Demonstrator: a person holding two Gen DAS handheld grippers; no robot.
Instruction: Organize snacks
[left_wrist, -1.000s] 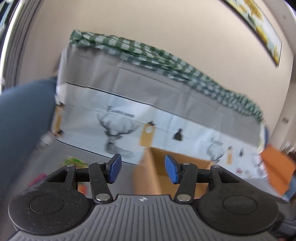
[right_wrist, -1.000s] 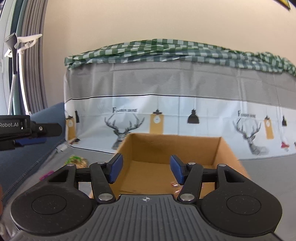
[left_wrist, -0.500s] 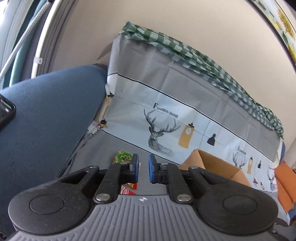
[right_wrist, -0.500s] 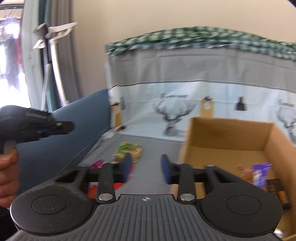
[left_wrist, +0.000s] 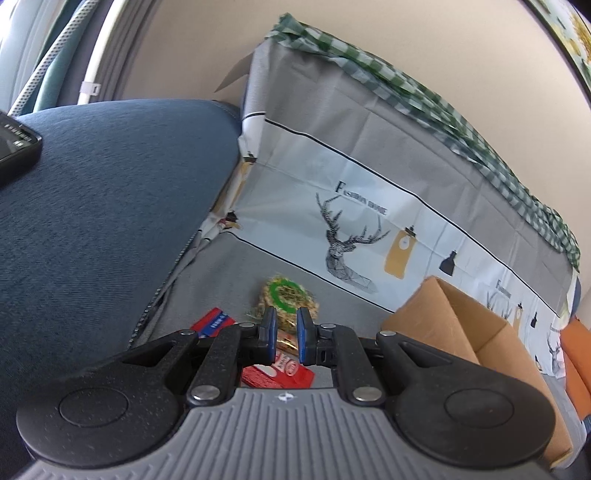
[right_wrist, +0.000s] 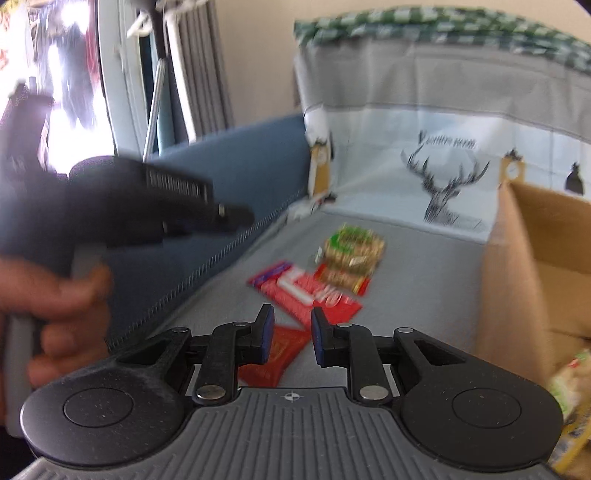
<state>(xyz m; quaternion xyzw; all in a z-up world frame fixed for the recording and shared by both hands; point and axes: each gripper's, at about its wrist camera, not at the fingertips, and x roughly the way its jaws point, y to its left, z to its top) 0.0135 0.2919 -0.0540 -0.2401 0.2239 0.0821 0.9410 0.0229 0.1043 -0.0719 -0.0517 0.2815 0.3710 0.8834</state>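
With its blue pads drawn to a narrow slit and nothing pinched between them, the left gripper is clenched and empty above a grey cloth. Past its tips lies a round snack with a green ring; a gold-wrapped piece shows through the slit, with a red packet nearer the camera. A red-and-blue packet lies to the left of these. To the right stands an open cardboard box, and to the left rises a blue cushion with a dark device resting on it.

The right gripper has just been closing; its pads stand close with a slim gap between them and grip nothing. Under its left finger lies a red wrapper on the cloth, and whether the pad touches it cannot be told. Farther out is the blurred pile: a red packet with white print, then the green-ringed snack. The box wall fills the right side, and a pale green packet shows inside at the edge. At left, a person's hand grips the handle of the other gripper. A backdrop cloth printed with a stag hangs behind everything, topped by green checked fabric.
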